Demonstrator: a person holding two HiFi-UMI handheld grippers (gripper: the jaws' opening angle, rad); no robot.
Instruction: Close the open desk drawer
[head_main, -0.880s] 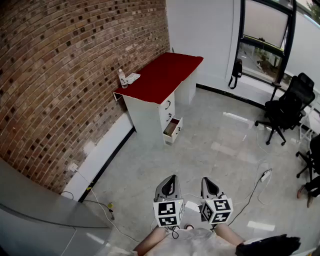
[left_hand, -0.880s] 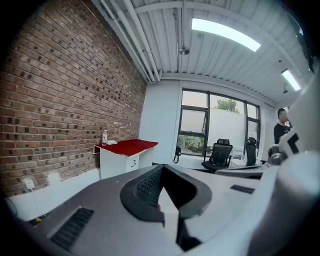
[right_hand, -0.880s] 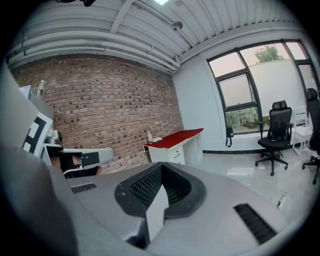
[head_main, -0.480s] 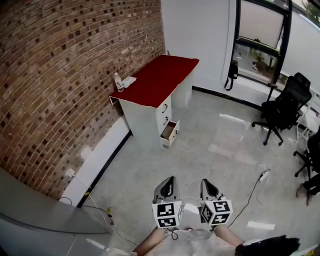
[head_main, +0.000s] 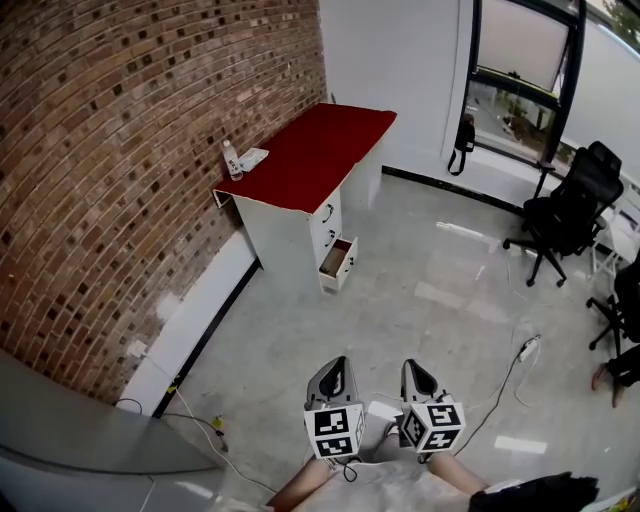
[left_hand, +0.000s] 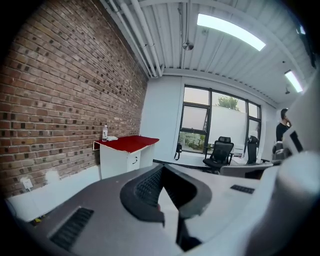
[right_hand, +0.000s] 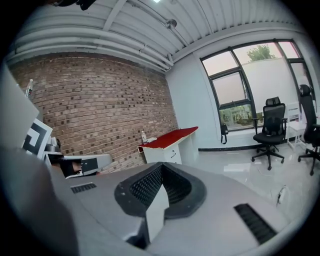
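Grey jaws on your left gripper (head_main: 335, 366) and right gripper (head_main: 418, 370) are pressed together on nothing, side by side low before you, well apart from the open drawer (head_main: 338, 262) under the red-topped desk (head_main: 310, 160) beside the brick wall (head_main: 120, 170).

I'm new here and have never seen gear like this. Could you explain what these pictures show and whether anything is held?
A person carries two tools: the left hand-held gripper and the right hand-held gripper. One picture comes from a camera on the person's head, looking down; the other two from cameras riding on each one. Both have jaws together, holding nothing. Far off stands a red-topped desk with a bottle on it and its bottom drawer open.
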